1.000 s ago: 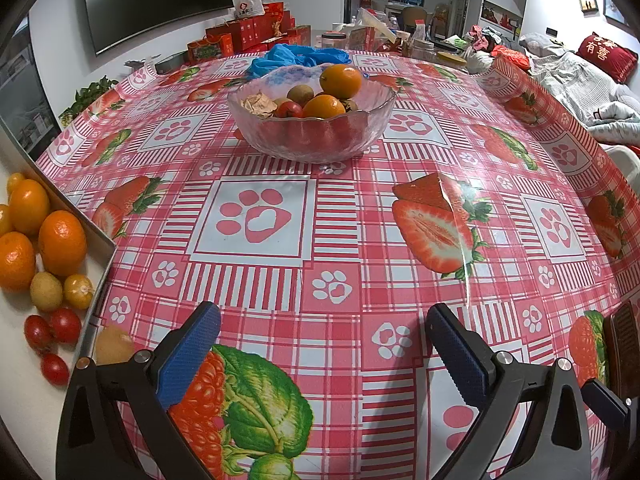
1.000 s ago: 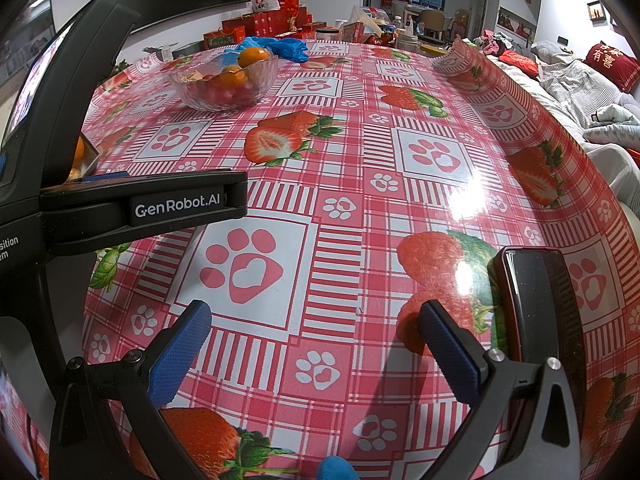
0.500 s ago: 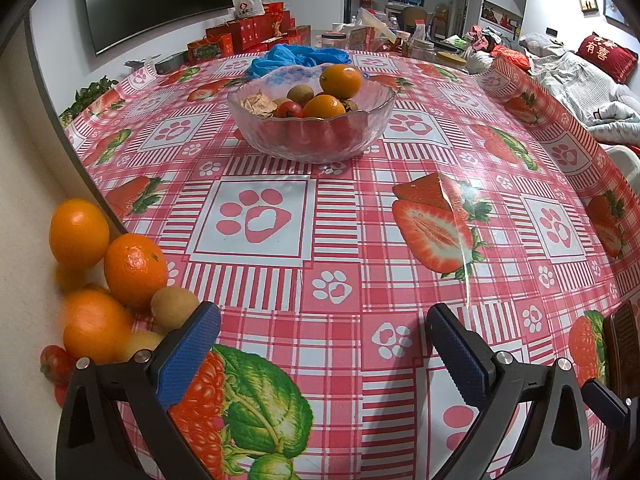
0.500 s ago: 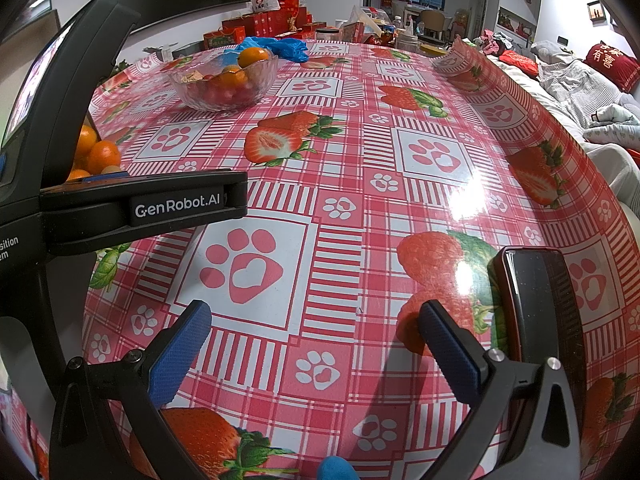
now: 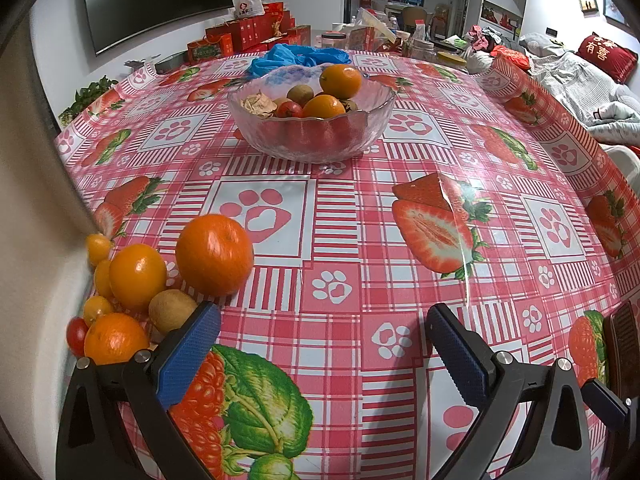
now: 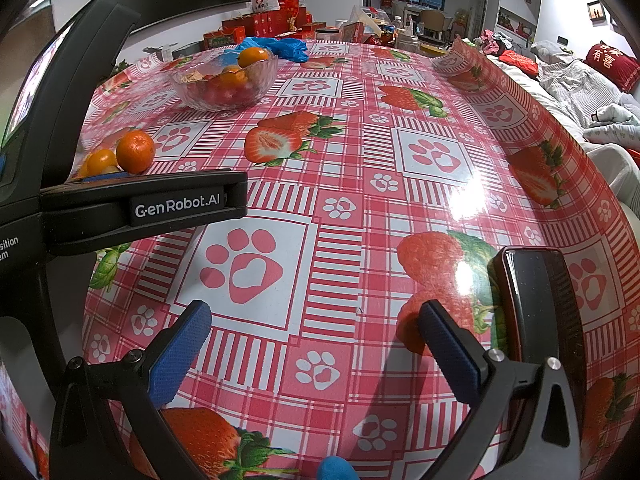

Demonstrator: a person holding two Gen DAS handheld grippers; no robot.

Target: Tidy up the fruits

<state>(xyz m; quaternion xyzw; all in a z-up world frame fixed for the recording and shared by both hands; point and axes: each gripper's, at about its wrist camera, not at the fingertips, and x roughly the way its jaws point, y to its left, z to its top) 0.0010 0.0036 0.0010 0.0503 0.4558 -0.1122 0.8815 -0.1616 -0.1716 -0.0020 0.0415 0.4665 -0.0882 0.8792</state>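
At the far left of the left wrist view, a pale tilted tray edge point(image 5: 44, 264) borders a cluster of loose fruit lying on the red-and-white checked strawberry-print tablecloth point(image 5: 360, 264): a small red cherry tomato point(image 5: 76, 334), several small yellow-orange kumquats point(image 5: 98, 248), two medium oranges point(image 5: 137, 276), a brown-green kiwi-like fruit point(image 5: 172, 311), and one large round orange point(image 5: 215, 255) lying slightly apart to the right of the group. The left gripper point(image 5: 320, 344) hovers just above the cloth with its blue-padded jaws spread wide and nothing between them; its left pad sits just beside the kiwi-like fruit. Further back, centre, a clear scalloped glass bowl point(image 5: 312, 136) holds oranges, kiwi-like fruit, a tomato and a crumpled brown scrap. A blue plastic bag point(image 5: 298, 56) lies behind the bowl. In the right wrist view, the right gripper point(image 6: 316, 340) is likewise spread apart and empty, well away from the fruit. A dark rectangular phone-like object point(image 6: 536, 300) lies just beside its right finger.
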